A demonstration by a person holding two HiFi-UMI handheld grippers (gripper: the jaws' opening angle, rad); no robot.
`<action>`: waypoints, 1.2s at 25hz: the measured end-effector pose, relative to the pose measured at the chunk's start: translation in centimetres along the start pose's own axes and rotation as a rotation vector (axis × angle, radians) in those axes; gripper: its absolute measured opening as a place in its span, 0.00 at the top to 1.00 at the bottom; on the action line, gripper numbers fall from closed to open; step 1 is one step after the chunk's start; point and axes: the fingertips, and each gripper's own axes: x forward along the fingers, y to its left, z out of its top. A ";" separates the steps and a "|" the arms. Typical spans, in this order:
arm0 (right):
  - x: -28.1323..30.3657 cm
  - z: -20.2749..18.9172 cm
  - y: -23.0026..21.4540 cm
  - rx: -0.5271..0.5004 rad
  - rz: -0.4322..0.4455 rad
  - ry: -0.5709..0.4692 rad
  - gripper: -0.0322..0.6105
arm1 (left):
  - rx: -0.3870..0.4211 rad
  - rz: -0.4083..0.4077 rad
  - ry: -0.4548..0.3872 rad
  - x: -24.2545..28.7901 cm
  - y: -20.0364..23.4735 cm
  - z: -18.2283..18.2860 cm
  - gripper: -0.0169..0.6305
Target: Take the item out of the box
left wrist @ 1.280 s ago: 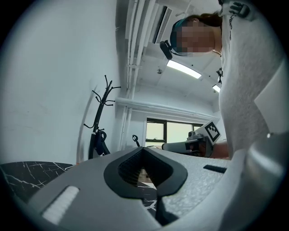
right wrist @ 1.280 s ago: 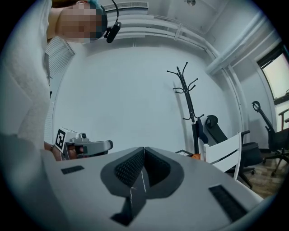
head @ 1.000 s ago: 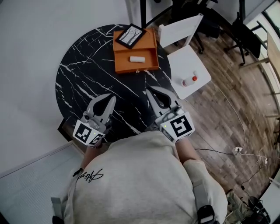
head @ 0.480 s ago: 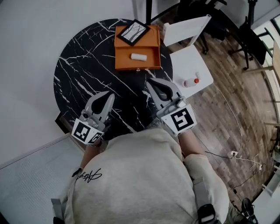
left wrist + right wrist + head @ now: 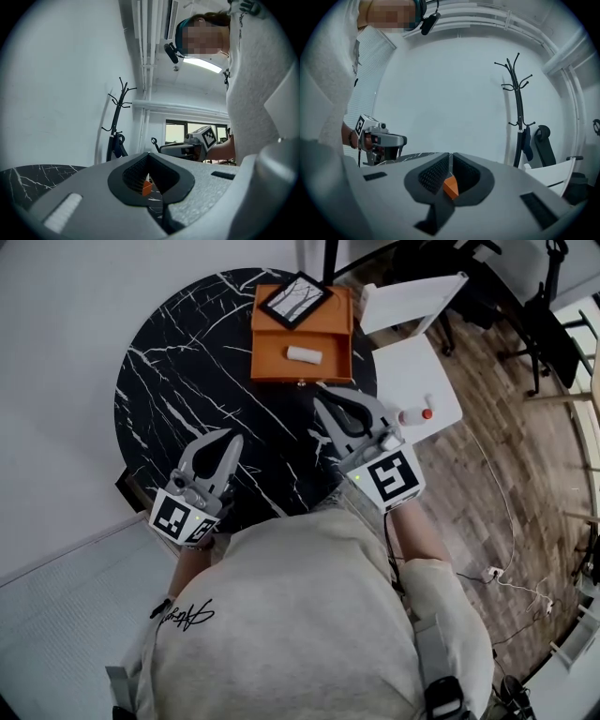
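Head view: you are standing at the near edge of a round black marble table (image 5: 187,362), holding both grippers low over it. The orange box (image 5: 272,338) is sitting open at the table's far side. The item, a small white roll (image 5: 304,354), is lying inside the box's near compartment. A black-framed picture (image 5: 295,298) is resting on the box's far part. Your left gripper (image 5: 231,436) is hanging over the near-left of the table, well apart from the box. Your right gripper (image 5: 322,405) is pointing at the box from just beside its near edge, without touching it. A white chair (image 5: 412,371) is standing to the right, carrying a small red-capped bottle (image 5: 412,415).

Left gripper view: the jaws are meeting at their tips, clenched on nothing. Only a sliver of orange, most likely the box, is showing through the gap behind them. A black coat stand (image 5: 117,126) is leaning against the far wall.

Right gripper view: these jaws are also pressing together, empty, with a wedge of orange peeking through the hollow between them.

As for progress, nothing is being lifted yet: the roll is untouched in the box. The whole job appears to lie ahead: opening a claw, reaching over the near wall, gripping the roll and bringing it out.
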 end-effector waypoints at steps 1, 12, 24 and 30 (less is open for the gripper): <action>0.2 -0.2 -0.1 -0.006 0.015 0.005 0.93 | 0.000 0.002 0.002 0.0 0.0 0.0 0.97; 2.1 -2.6 -1.6 -0.053 0.057 0.066 0.93 | -0.015 0.043 0.010 -0.3 0.3 -0.6 0.97; 4.0 -2.7 -3.7 -0.108 0.089 0.070 0.88 | -0.027 0.093 0.011 -0.4 0.9 -1.0 0.97; 5.1 -3.7 -4.3 -0.137 0.118 0.098 0.85 | -0.026 0.109 0.017 -0.6 1.2 -1.2 0.97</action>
